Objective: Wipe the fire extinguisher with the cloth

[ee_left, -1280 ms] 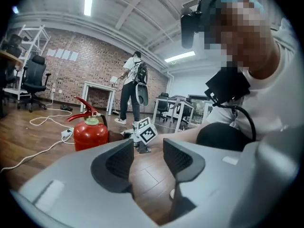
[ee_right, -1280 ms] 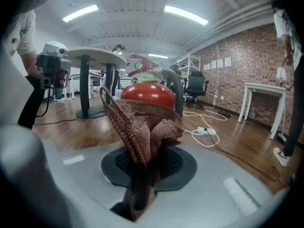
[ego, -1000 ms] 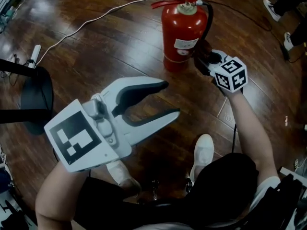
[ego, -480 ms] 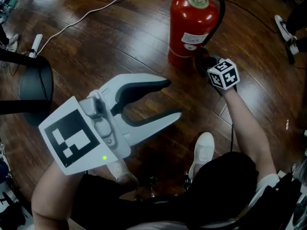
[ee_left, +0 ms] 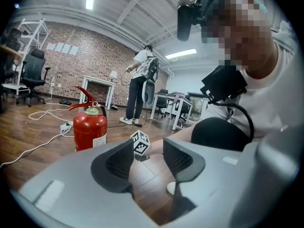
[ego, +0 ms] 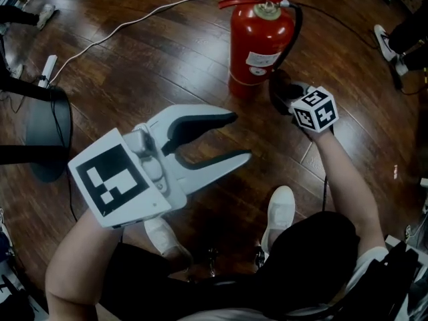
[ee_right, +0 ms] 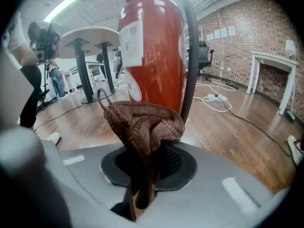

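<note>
My right gripper [ee_right: 147, 163] clamped on the cloth [ee_right: 145, 122] just beside the fire extinguisher [ee_right: 152, 51], left gripper [ego: 241, 137] gaping empty: I should press the bunched fold flat to its side, then stroke down.

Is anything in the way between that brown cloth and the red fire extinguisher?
Nothing visible. The right gripper holds the cloth close in front of the fire extinguisher; only the extinguisher's own black hose hangs down its side there.
</note>
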Demonstrator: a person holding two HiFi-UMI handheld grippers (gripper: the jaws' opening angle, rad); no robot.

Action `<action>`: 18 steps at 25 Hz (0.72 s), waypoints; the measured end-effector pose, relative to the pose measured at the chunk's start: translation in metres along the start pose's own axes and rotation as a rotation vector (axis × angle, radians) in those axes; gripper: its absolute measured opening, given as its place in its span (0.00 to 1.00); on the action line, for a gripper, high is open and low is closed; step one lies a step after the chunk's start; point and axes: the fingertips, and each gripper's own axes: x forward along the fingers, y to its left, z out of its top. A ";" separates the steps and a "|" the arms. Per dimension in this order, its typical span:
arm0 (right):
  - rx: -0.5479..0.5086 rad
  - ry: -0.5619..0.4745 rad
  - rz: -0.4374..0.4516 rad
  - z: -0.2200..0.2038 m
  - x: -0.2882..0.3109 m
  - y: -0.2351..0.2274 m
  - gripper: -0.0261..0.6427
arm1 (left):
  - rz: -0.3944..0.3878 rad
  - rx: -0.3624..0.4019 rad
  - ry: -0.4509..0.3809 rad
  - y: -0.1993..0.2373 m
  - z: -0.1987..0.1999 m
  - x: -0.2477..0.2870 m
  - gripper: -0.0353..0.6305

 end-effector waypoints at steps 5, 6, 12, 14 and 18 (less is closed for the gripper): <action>-0.030 -0.103 -0.011 0.065 -0.061 0.019 0.14 | -0.079 -0.013 0.035 0.002 -0.017 0.029 0.34; -0.045 -0.131 -0.013 0.081 -0.074 0.024 0.14 | -0.103 -0.022 0.048 0.001 -0.023 0.039 0.34; -0.137 -0.318 -0.037 0.172 -0.132 0.044 0.14 | -0.117 -0.057 0.021 0.024 -0.039 0.088 0.34; -0.157 -0.333 -0.044 0.181 -0.127 0.042 0.14 | -0.120 -0.081 0.006 0.024 -0.047 0.098 0.34; -0.143 -0.335 -0.010 0.166 -0.102 0.047 0.14 | -0.135 -0.078 0.053 0.015 -0.070 0.108 0.34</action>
